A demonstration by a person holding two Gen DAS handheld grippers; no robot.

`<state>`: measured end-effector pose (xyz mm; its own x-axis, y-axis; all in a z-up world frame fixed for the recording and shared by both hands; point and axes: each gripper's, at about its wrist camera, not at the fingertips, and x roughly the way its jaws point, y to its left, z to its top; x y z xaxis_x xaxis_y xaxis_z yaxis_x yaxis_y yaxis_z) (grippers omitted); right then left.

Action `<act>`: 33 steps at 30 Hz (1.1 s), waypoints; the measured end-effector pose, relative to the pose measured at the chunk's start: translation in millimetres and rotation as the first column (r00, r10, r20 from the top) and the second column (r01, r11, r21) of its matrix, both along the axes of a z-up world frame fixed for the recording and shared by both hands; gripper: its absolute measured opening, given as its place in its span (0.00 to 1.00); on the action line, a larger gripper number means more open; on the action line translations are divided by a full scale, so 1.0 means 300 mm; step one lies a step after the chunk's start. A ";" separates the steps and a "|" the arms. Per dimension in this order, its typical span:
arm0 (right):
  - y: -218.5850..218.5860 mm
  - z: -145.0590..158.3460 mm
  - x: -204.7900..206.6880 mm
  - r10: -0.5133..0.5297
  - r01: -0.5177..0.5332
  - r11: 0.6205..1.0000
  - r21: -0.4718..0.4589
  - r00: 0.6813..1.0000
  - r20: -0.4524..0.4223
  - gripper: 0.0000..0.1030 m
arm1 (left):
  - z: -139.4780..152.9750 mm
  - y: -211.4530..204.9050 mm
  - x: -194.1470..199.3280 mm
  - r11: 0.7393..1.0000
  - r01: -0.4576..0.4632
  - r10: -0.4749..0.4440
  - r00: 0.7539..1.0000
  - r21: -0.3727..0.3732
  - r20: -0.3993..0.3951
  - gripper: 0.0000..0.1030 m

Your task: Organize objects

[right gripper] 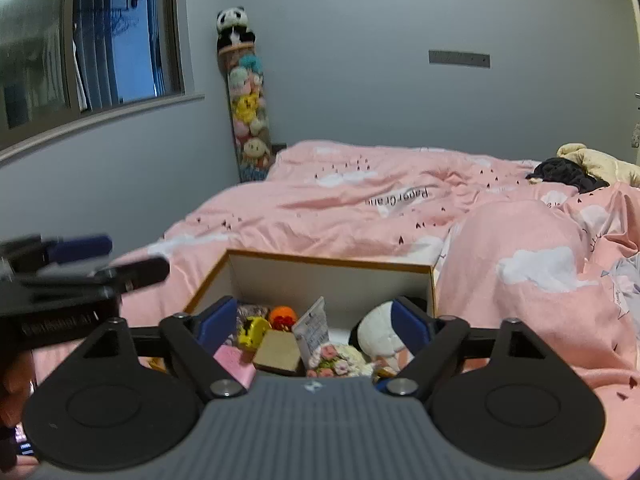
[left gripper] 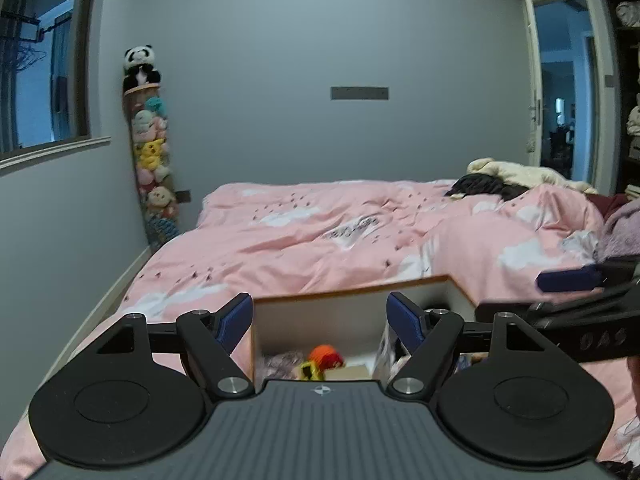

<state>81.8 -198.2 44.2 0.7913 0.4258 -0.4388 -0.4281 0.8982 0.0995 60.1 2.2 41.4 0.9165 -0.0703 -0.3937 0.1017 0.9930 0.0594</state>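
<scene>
An open white box with a wooden rim [right gripper: 328,261] lies on the pink bed just ahead of both grippers. It holds several small things: an orange toy [right gripper: 283,316], a yellow toy [right gripper: 252,332], a brown block [right gripper: 278,352], a white card packet [right gripper: 312,330], a flower bunch [right gripper: 340,362] and a white plush [right gripper: 378,334]. My right gripper [right gripper: 314,312] stands open over the box's near end, nothing between its blue pads. My left gripper [left gripper: 320,312] is open too, with the box [left gripper: 352,290] and orange toy [left gripper: 326,356] seen between its jaws.
The pink duvet [left gripper: 320,232] covers the whole bed. Black and cream clothes [left gripper: 492,184] lie at its far right. A tall column of plush toys [left gripper: 154,160] topped by a panda stands in the left corner. A window is on the left, an open door [left gripper: 560,92] on the right.
</scene>
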 end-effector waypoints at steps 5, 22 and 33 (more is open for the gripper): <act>0.018 -0.059 0.008 -0.046 0.046 0.999 -0.002 0.999 -0.015 0.88 | -0.070 0.022 0.012 0.998 -0.047 0.045 0.997 -0.038 -0.058 0.85; 0.014 -0.308 0.120 -0.141 0.125 0.986 -0.113 0.979 -0.148 0.88 | -0.308 -0.020 0.077 0.995 -0.094 0.100 0.975 0.041 -0.199 0.85; 0.035 -0.360 0.131 -0.140 0.117 0.983 -0.142 0.975 -0.170 0.88 | -0.352 -0.026 0.088 0.995 -0.087 0.095 0.971 0.049 -0.219 0.85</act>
